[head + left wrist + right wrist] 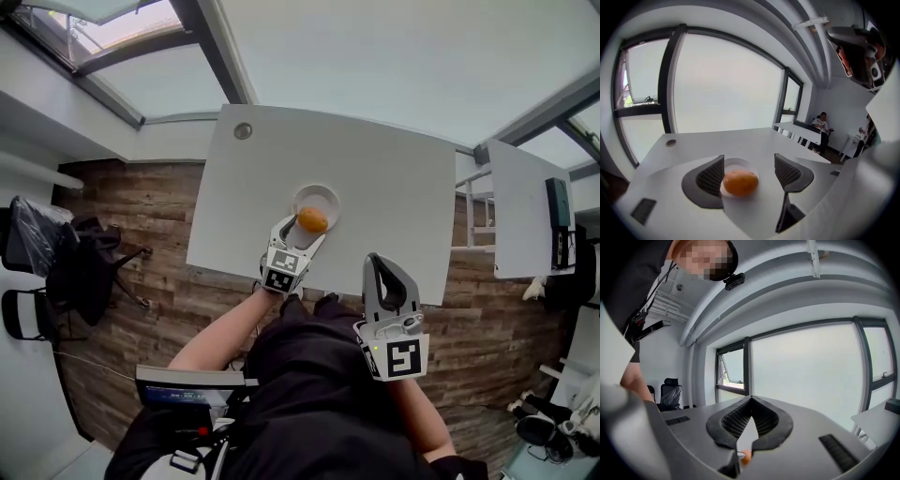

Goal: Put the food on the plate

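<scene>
An orange, rounded piece of food (312, 220) lies on the near part of a small white plate (319, 196) on the white table (394, 187). My left gripper (304, 232) is open, with its jaws on either side of the food. In the left gripper view the food (739, 182) lies between the two ribbed pads (711, 176), close to the left one, with the plate (738, 164) showing behind it. My right gripper (376, 262) is held above the table's near edge, shut and empty. In the right gripper view its jaws (750, 401) meet at the tips.
A round grommet (243, 130) sits at the table's far left corner. A second white table (520, 206) stands to the right, and black office chairs (56, 253) to the left on the wood floor. A person sits at a far table (821, 123).
</scene>
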The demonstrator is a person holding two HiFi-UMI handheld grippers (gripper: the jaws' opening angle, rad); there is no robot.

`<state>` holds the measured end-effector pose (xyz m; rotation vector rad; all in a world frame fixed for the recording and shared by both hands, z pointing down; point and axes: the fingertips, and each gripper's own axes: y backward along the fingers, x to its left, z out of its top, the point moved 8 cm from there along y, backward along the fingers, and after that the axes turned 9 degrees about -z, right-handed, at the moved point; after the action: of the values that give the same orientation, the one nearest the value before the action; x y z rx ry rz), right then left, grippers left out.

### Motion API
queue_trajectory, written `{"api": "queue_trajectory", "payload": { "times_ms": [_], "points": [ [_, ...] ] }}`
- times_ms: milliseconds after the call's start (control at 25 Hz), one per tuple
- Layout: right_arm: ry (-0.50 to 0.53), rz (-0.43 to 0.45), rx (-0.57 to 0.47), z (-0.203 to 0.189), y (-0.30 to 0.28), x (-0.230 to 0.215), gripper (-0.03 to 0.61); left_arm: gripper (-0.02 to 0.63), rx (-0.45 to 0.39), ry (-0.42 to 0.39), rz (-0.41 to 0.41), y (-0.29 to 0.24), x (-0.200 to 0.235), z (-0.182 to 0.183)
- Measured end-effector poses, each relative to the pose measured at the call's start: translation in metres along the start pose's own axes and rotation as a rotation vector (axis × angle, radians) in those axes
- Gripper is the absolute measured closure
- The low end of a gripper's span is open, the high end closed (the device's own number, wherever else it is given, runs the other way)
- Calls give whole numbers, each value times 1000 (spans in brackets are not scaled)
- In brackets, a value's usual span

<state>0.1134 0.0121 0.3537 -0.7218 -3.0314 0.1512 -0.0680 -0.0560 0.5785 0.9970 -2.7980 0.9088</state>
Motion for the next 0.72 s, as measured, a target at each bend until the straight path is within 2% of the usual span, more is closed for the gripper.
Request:
{"api": "queue_trajectory", "payload": {
  "times_ms": [360,720],
  "points": [
    [-11,4,-1,0,-5,0,581,277,-124,87,38,30,-13,-4],
    [-13,19,-11,2,-7,7,581,276,-186,79,17,55,-41,16]
  ]
}}
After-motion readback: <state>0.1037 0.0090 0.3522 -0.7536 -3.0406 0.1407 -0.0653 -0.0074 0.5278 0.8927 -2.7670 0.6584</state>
